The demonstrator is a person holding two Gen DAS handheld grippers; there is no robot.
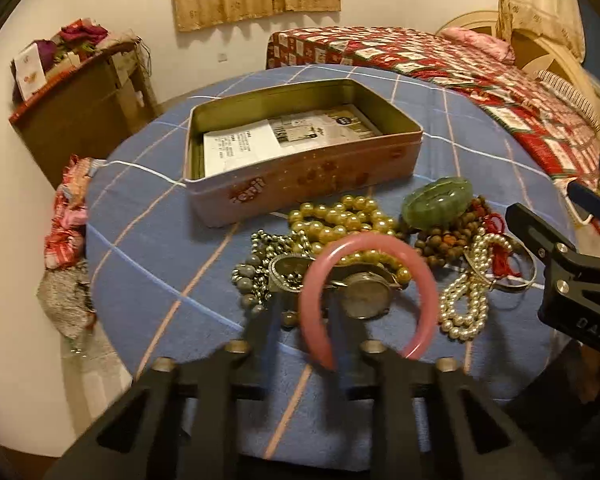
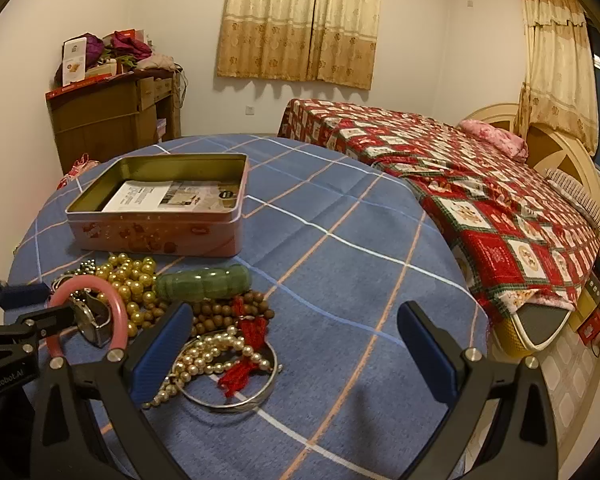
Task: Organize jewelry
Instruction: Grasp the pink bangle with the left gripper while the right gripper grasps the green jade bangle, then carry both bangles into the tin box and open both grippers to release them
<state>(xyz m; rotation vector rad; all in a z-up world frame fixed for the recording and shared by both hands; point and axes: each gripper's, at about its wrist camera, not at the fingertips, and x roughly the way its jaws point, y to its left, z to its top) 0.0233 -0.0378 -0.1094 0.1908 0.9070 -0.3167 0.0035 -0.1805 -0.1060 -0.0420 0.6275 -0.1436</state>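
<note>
My left gripper is shut on a pink bangle and holds it upright, just above the jewelry pile; the bangle also shows in the right wrist view. The pile holds a wristwatch, gold bead strands, a green bangle, brown wooden beads, a pearl strand and a silver bangle. An open pink tin lined with paper stands behind the pile. My right gripper is open and empty, hovering right of the pile.
The jewelry lies on a round table with a blue checked cloth. A bed with a red patterned cover stands to the right. A brown cabinet piled with things stands at the back left.
</note>
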